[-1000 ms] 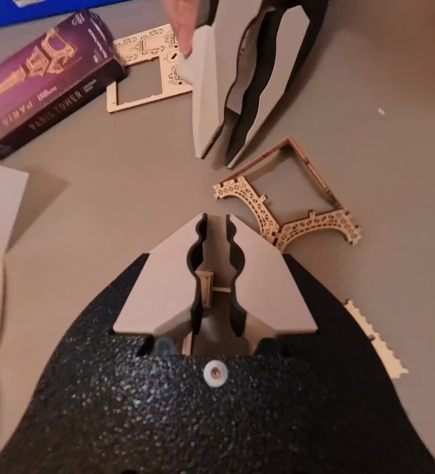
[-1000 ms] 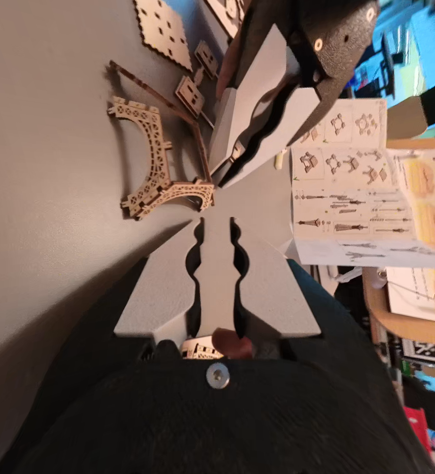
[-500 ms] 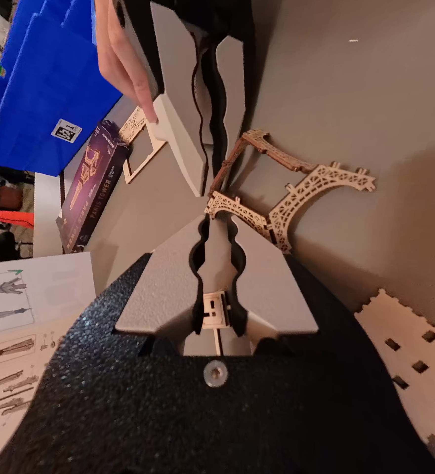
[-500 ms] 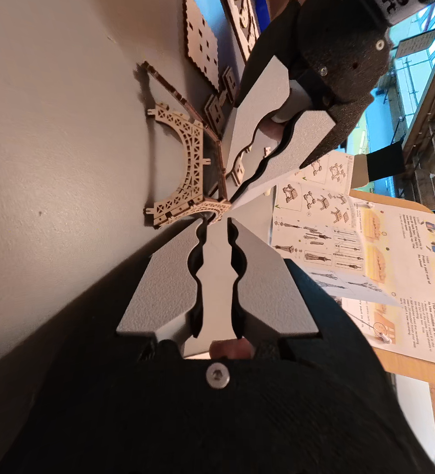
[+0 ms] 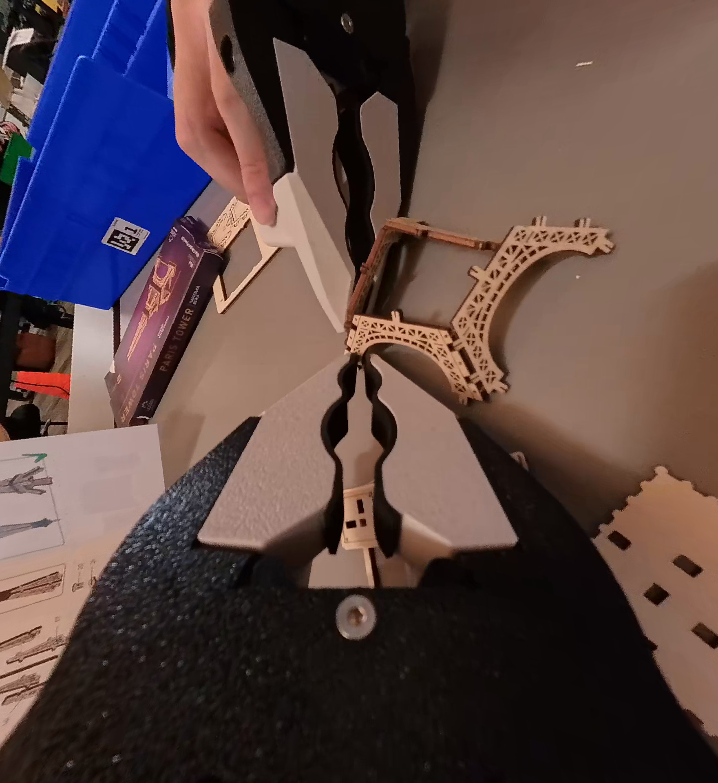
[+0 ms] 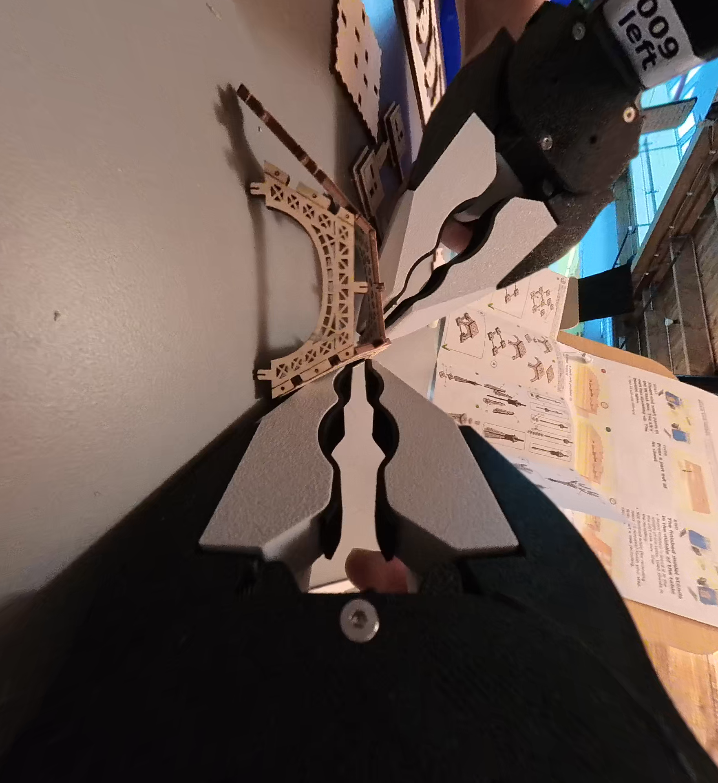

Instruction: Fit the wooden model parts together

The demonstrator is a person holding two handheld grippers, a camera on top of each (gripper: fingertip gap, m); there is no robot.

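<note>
A light wooden lattice arch assembly (image 5: 408, 334) with a brown square frame lies on the grey table; it also shows in the right wrist view (image 6: 340, 262). My left gripper (image 5: 359, 360) is shut, its tips pinching the near corner of the assembly. My right gripper (image 6: 359, 366) is shut on the same corner from the other side. In the left wrist view one right finger (image 5: 306, 237) comes down from above, held by a hand (image 5: 221, 127). A small square wooden part (image 5: 357, 525) shows between the left jaws, farther back.
A slotted wooden base plate (image 5: 687, 572) lies at the right. A purple model box (image 5: 158, 339), an empty part sheet (image 5: 238, 271) and blue bins (image 5: 94, 169) are at the left. An instruction sheet (image 6: 560, 402) lies beside the grippers. Small square parts (image 6: 374, 169) lie past the assembly. The grippers are tip to tip, or close to it.
Both grippers have moved in onto the corner of the arch assembly and narrowed their jaws onto it. The frame side of the assembly looks tilted up from the table.
</note>
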